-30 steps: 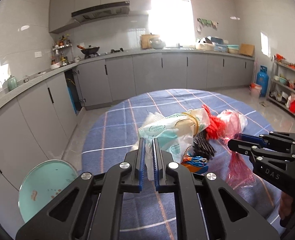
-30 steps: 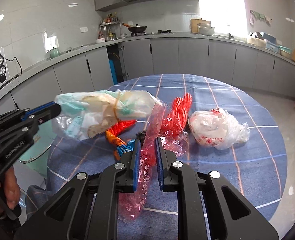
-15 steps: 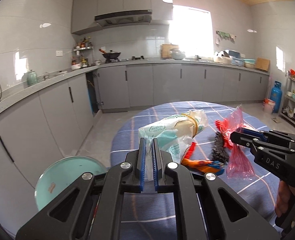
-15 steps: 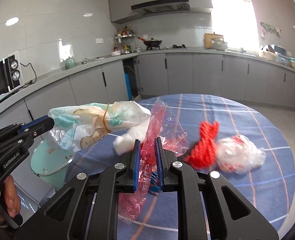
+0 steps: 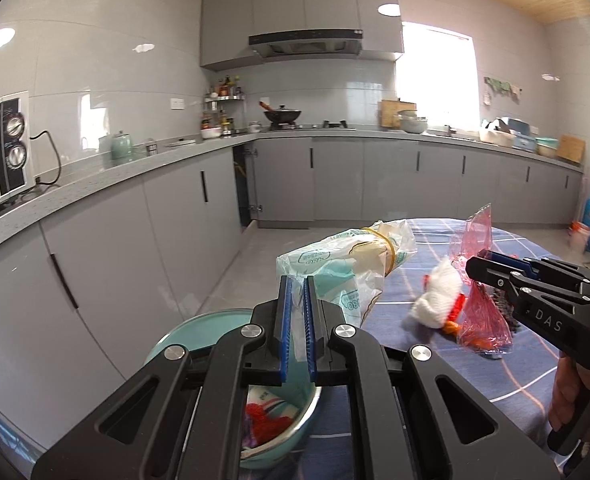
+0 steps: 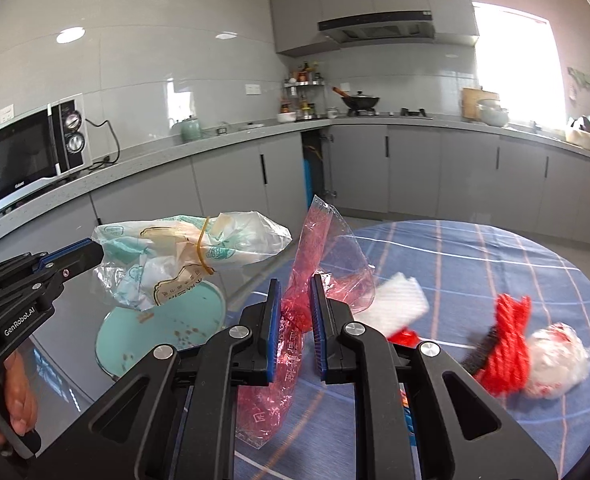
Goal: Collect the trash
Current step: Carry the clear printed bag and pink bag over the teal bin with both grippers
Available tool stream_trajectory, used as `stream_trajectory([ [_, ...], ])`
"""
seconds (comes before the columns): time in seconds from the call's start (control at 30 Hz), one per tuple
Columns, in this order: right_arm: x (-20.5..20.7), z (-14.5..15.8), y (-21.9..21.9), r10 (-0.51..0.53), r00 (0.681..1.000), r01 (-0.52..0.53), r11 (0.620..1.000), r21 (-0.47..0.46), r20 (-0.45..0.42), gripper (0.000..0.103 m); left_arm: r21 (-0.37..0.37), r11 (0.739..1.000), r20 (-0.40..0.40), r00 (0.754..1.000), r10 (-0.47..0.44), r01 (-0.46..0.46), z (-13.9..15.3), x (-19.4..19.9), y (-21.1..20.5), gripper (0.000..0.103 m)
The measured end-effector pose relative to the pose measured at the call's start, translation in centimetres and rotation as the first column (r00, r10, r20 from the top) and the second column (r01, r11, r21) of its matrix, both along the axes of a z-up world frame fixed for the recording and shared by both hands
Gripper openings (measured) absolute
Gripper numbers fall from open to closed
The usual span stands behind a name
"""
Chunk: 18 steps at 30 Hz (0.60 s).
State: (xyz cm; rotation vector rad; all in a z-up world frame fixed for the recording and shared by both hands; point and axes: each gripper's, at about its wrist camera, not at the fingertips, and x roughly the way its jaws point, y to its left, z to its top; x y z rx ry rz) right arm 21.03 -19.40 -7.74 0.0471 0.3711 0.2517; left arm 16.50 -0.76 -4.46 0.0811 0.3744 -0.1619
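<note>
My left gripper [image 5: 297, 280] is shut on a white and green plastic bag [image 5: 347, 264] bound with a yellow rubber band, held in the air past the table's left edge. Below it stands a teal bin [image 5: 199, 328] with some trash inside. My right gripper [image 6: 297, 284] is shut on a crumpled red see-through bag [image 6: 315, 240], just right of the left gripper [image 6: 95, 252] and its white and green bag [image 6: 183, 252]. The teal bin [image 6: 163, 332] lies below, between the two. In the left wrist view the right gripper [image 5: 475, 268] carries the red bag [image 5: 481, 308].
On the round table with a blue checked cloth [image 6: 475, 260] lie a white wad [image 6: 399, 304], a red string bundle [image 6: 511, 340] and a white bag with red print [image 6: 555, 360]. Grey cabinets [image 5: 175, 220] run along the left and back. A microwave [image 6: 19, 164] sits on the counter.
Both grippers have swung left off the table with their bags still held and risen slightly. The teal bin has come under the left gripper, its inside now showing.
</note>
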Motion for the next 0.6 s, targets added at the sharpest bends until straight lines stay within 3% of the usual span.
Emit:
stream_trajectory([
  [0.6, 3.2, 0.2, 5.0, 0.109, 0.994, -0.109, 0.994, -0.008, 0.011, 0.016, 0.062, 0.98, 0.021, 0.982, 0.186, -0.187, 0.5, 0.3, 4.8, 0.007],
])
